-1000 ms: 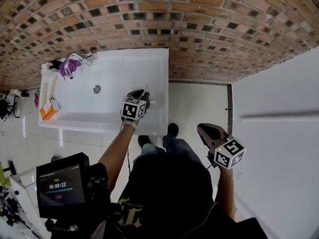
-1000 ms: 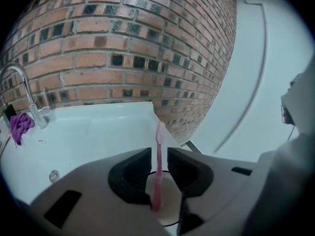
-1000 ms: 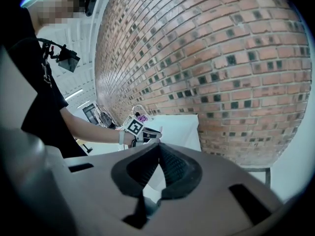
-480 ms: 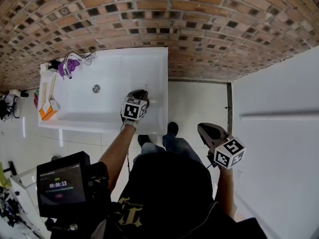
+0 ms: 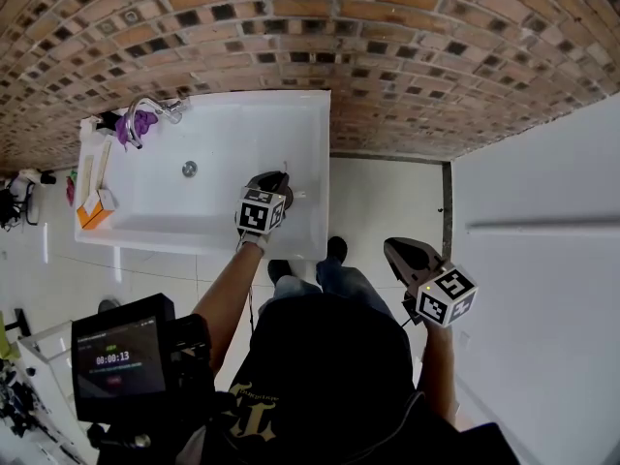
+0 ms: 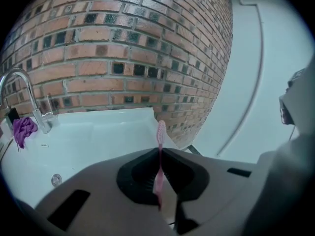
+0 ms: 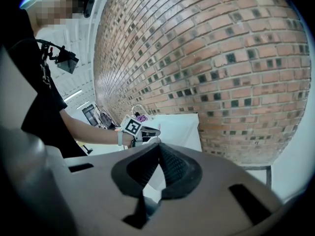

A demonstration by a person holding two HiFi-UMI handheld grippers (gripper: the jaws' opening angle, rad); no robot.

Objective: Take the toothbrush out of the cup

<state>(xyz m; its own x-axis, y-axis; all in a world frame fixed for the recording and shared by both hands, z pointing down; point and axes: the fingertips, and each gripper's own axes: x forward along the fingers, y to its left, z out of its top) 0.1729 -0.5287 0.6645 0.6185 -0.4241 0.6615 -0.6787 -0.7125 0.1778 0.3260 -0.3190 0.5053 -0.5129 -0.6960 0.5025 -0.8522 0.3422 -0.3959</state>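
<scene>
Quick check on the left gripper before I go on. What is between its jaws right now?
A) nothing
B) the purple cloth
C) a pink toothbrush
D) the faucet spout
C: in the left gripper view the left gripper has its jaws closed on the pink toothbrush, whose head sticks up past them above the white sink.

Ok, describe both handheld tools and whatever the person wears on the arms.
The left tool and right tool match: grey-brown moulded bodies, black ribbed pads lining the jaws, and each carries a white cube printed with black square markers. The person wears a black short-sleeved top and a pale band at the left wrist.
</scene>
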